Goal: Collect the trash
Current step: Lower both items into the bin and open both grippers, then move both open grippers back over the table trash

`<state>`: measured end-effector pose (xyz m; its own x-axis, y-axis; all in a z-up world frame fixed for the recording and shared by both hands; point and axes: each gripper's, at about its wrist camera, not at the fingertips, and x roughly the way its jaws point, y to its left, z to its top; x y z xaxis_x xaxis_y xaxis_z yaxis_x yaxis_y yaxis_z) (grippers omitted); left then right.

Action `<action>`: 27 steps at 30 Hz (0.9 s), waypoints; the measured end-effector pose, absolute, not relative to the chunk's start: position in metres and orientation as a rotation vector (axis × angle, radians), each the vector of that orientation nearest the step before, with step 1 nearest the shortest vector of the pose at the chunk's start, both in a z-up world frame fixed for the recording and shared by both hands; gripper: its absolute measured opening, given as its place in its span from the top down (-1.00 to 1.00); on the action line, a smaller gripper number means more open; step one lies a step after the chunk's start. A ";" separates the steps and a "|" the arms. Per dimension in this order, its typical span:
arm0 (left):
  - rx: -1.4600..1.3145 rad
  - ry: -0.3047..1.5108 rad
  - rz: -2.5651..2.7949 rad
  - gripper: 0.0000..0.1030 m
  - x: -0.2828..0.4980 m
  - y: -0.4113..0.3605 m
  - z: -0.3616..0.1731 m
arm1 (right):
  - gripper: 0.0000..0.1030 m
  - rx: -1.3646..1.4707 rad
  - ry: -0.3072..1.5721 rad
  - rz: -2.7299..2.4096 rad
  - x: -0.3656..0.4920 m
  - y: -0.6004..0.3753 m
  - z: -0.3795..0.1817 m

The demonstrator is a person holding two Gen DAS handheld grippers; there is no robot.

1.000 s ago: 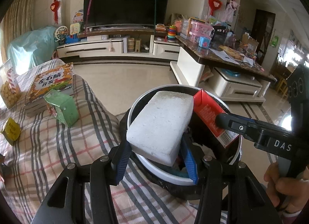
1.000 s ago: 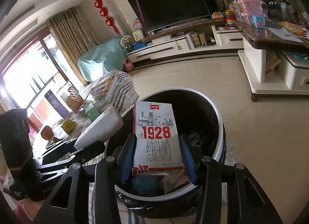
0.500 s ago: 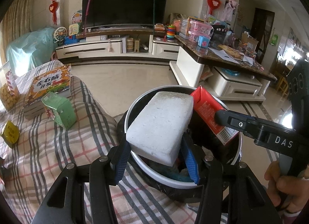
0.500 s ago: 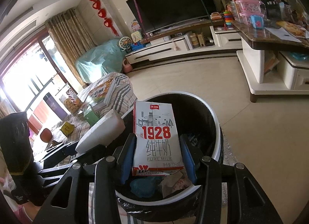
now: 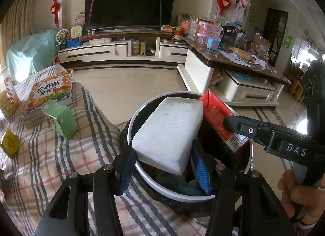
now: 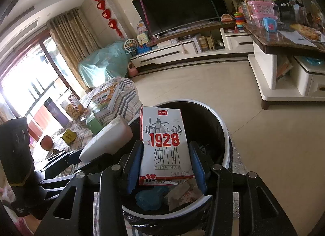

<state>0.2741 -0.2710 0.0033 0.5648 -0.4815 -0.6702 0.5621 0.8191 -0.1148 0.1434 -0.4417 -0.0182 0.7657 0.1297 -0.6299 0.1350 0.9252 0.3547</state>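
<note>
A living room, TV on the far wall. Over the near trash bin [image 5: 130, 134], the left gripper [image 5: 162, 166] grips a white foam block [image 5: 168, 128]; the right gripper [image 6: 165, 164] clamps a milk carton [image 6: 164, 144].

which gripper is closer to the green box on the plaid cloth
Left. The left gripper, around the foam block at the bin's near edge, sits beside the green box; the right gripper is farther, over the bin.

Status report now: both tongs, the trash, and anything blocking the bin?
Left tongs around white foam block, above bin. Right tongs gripping milk carton over bin too. Nothing in the way.
</note>
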 end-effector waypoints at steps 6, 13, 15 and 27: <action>0.109 0.760 -0.608 -0.15 0.273 -0.271 0.003 | 0.02 0.430 0.717 -0.015 0.143 -0.445 -0.020; 0.073 0.767 -0.575 -0.30 0.263 -0.249 0.001 | -0.41 0.431 0.684 -0.006 0.133 -0.435 -0.014; 0.074 0.754 -0.558 -0.32 0.254 -0.239 0.002 | -0.49 0.433 0.679 0.002 0.132 -0.430 -0.011; -0.007 0.763 -0.421 -0.38 0.213 -0.156 -0.008 | -0.81 0.423 0.684 0.085 0.129 -0.378 -0.009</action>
<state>0.2131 -0.1564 -0.0082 0.6439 -0.3723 -0.6685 0.3672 0.9168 -0.1569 0.1289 -0.3785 -0.0085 0.7752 0.2131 -0.5947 0.0607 0.9119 0.4060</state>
